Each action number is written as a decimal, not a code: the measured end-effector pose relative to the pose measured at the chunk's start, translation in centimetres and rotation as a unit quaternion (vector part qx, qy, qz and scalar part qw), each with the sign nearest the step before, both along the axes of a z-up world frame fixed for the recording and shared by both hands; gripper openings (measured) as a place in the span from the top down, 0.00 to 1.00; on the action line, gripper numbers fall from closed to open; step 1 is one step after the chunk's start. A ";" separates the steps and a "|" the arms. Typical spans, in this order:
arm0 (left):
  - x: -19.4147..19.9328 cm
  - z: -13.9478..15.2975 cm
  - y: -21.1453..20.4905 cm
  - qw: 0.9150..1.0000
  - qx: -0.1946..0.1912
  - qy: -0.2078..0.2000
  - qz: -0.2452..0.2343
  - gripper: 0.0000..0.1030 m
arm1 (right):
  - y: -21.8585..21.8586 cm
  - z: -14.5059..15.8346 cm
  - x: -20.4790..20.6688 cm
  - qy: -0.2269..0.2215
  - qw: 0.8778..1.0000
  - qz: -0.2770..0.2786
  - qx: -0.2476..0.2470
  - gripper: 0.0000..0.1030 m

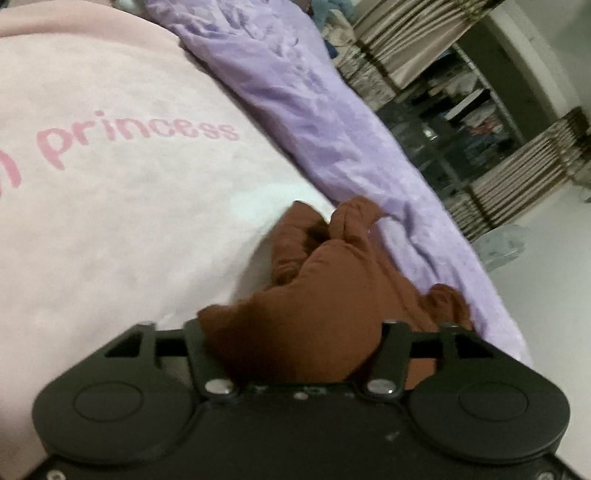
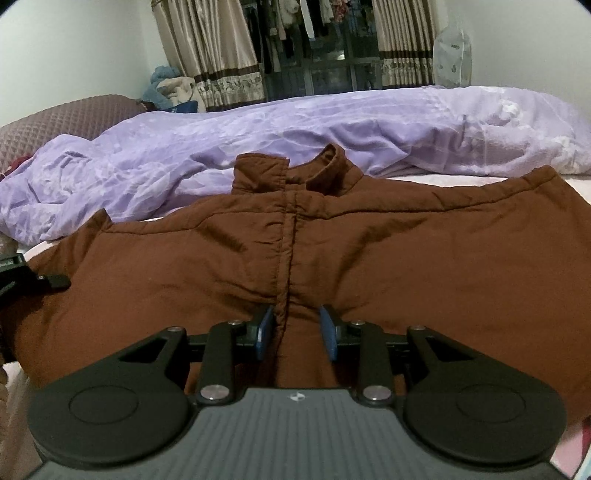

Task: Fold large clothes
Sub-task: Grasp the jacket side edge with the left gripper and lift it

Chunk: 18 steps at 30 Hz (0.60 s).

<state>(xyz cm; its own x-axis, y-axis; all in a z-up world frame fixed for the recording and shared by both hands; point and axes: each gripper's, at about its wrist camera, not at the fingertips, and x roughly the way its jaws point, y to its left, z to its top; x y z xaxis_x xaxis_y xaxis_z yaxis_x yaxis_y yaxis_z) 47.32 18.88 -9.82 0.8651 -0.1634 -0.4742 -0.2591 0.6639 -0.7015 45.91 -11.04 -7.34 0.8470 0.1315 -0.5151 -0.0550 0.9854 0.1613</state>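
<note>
Brown padded cloth fills the near ground of both wrist views: a brown jacket lies spread front-up on a pale pink blanket printed with the word "princess".

In the right wrist view, the right gripper sits at 6 o'clock, its blue pads clenched on a raised fold of the jacket's front placket near the hem. The placket runs away toward 12 o'clock to the stand-up collar. At 9 o'clock a black part of the other tool rests at the jacket's sleeve edge.

In the left wrist view, the left gripper has a bunched end of the jacket bulging between its arms. The fingertips are buried under the cloth and the frame is blurred, so I cannot tell whether they pinch it.

Beyond the jacket, from 9 to 3 o'clock in the right view, a rumpled lilac duvet lies across the bed. Farther back at 12 o'clock stand striped beige curtains beside an open wardrobe of hanging clothes.
</note>
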 end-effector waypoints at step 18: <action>-1.9 13.9 -17.1 0.941 -0.029 -0.249 -0.228 0.70 | -12.2 4.0 -5.9 -0.041 0.995 -0.090 0.016 0.51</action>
<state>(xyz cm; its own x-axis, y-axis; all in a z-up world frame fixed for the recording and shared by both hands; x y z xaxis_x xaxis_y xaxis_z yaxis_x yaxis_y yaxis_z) 45.43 1.78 4.12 0.8113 -0.5846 -0.0067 0.4143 0.5830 -0.6990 39.98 -23.20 -3.36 0.8976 -0.0111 -0.4407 0.1079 0.9748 0.1952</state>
